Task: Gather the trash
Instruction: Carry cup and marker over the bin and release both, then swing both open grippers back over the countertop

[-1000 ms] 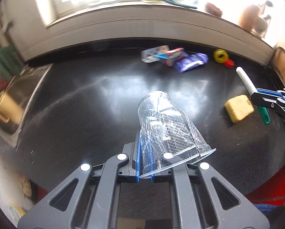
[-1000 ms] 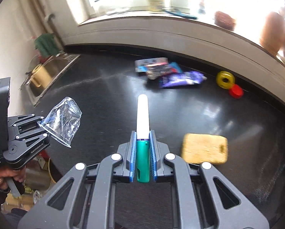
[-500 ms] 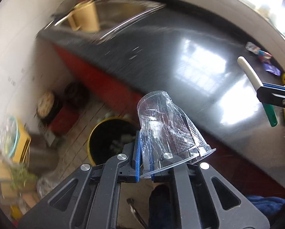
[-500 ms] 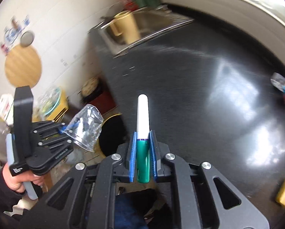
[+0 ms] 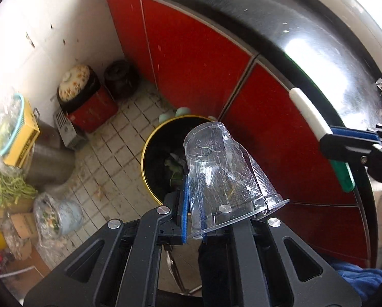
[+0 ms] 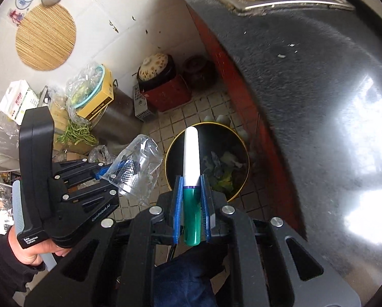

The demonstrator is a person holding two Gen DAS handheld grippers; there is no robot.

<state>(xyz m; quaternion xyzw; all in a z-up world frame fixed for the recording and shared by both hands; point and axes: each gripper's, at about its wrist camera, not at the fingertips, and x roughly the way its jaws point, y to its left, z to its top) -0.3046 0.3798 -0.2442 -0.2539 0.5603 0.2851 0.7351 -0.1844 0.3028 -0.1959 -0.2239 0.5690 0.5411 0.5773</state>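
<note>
Pinching the wall of a crushed clear plastic cup (image 5: 224, 171) near its rim, the left gripper (image 5: 194, 215) is clamped tight w/ its blue pads, cup base sticking out past the fingertips & hanging above a yellow-rimmed black bin (image 5: 160, 153) on the tiled floor (image 5: 109, 158), red cabinet doors (image 5: 191, 56) beyond. To the right, the right gripper (image 6: 192, 204) is closed on a marker (image 6: 192, 179), green barrel betw. the pads, white cap poking fwd past the tips over the same bin, which has scraps inside; dark countertop (image 6: 318, 102) off to the right of the fingers.
</note>
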